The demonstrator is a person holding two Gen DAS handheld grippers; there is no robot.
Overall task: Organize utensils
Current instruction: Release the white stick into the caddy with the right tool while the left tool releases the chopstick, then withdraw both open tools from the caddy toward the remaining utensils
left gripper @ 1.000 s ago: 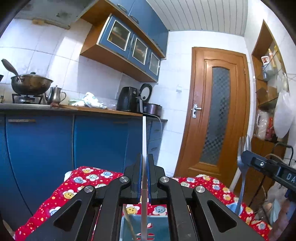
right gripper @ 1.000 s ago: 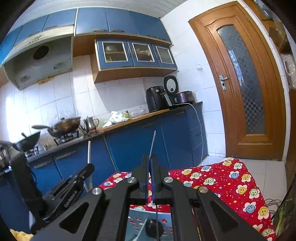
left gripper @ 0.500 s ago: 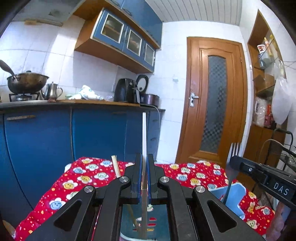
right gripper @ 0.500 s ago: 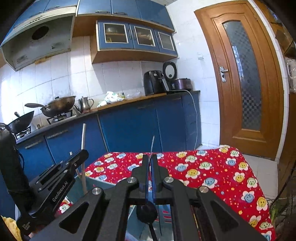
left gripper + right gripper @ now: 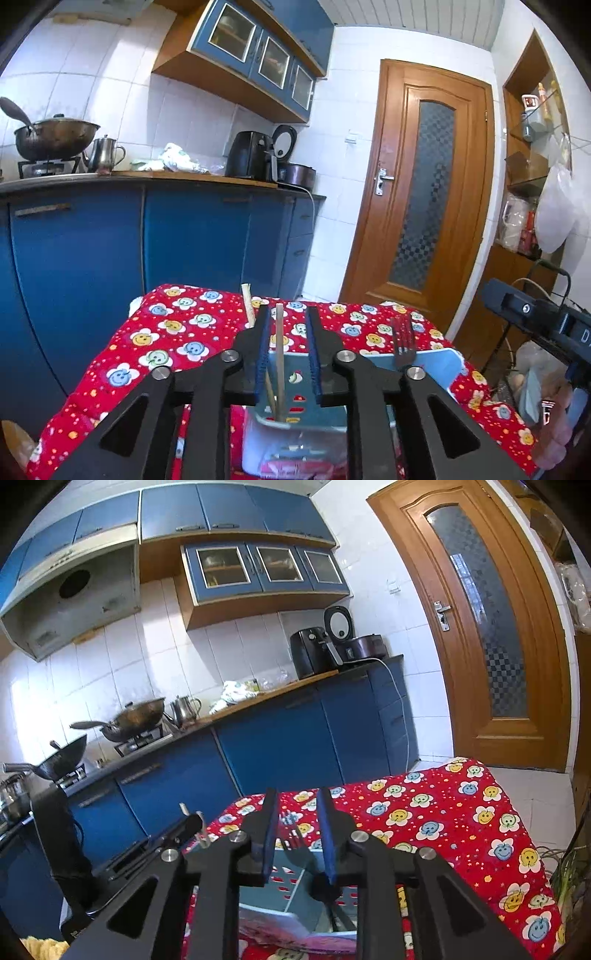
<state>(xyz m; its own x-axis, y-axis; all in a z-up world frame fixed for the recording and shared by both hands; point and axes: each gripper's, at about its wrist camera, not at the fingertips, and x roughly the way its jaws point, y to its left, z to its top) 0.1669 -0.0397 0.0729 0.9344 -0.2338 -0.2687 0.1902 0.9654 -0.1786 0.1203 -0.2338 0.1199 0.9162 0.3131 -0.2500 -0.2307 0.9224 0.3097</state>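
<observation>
Red smiley-flower tablecloth (image 5: 173, 332) carries the pale blue plastic utensil caddy (image 5: 295, 435), blue kitchen cabinets (image 5: 92, 266) and a brown wooden door (image 5: 424, 206) behind. Left gripper (image 5: 287, 350) jaws have just been opening, now apart, a thin wooden chopstick (image 5: 279, 354) standing loose between them in the caddy. Right gripper (image 5: 297, 836) likewise just opened, a metal fork (image 5: 295, 849) upright between its pads, untouched; nothing blocks either.

A home kitchen: blue cabinets (image 5: 288, 734), white wall tiles (image 5: 122, 664), woks on a gas stove (image 5: 136, 734), a range hood (image 5: 74, 598), an air fryer (image 5: 249, 155) on the counter (image 5: 192, 176)
</observation>
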